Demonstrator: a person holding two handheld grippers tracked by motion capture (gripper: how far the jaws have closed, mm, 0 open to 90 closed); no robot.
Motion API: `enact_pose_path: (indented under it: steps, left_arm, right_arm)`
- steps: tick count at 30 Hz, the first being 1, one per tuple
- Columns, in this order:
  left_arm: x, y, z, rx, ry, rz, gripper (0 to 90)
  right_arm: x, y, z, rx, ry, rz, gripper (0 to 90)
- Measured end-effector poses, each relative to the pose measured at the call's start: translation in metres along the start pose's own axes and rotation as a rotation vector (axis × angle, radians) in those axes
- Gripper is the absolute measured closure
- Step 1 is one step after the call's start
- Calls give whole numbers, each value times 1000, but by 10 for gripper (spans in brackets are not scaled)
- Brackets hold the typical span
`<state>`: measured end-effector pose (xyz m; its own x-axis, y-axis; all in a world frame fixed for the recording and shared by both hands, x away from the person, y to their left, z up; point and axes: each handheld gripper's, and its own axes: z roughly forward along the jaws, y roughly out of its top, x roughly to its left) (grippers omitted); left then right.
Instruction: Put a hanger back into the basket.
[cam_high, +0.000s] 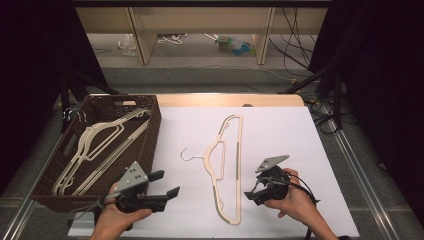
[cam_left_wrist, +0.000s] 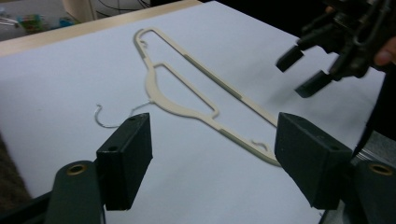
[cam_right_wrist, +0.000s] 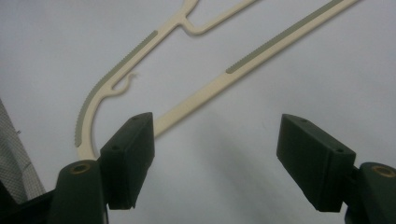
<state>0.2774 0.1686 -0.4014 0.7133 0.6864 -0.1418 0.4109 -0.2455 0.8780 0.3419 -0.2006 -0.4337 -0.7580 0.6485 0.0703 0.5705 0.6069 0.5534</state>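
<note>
One cream hanger (cam_high: 227, 167) lies flat on the white tabletop (cam_high: 280, 135), to the right of the brown basket (cam_high: 150, 125), its wire hook pointing toward the basket. The left gripper (cam_high: 162, 186) sits near the hanger's lower left; its jaws stand wide apart with nothing between them. The right gripper (cam_high: 252, 192) is just right of the hanger's lower end, jaws likewise spread and empty (in the right gripper view the hanger's curved end lies just ahead of the left jaw).

Risks, as judged from this position:
- The hanger is thin and lies flush on the sheet; jaws closing from above may slide off or push it sideways.
- Lifting by one end alone would let the long frame swing or slip.
- The wire hook may catch on the basket weave or on the stacked hangers (cam_high: 95, 150) during insertion.

Count: one hanger on the tabletop; about three in the basket (overlap hides the exact number); one basket; two grippers.
</note>
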Motion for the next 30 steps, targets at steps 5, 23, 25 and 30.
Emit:
enact_pose_path:
  steps: [5, 23, 25, 30]
  left_arm:
    - [-6, -24, 14, 18, -10, 24, 258]
    - [-8, -36, 24, 20, 4, 62, 241]
    - [-7, -36, 23, 25, 8, 69, 241]
    - [-6, -35, 23, 27, 4, 68, 229]
  right_arm:
    - [-2, 8, 11, 11, -23, 10, 288]
    - [-13, 36, 53, 89, -70, 42, 301]
    - [-10, 41, 59, 116, -78, 23, 304]
    - [-11, 48, 66, 143, -92, 19, 320]
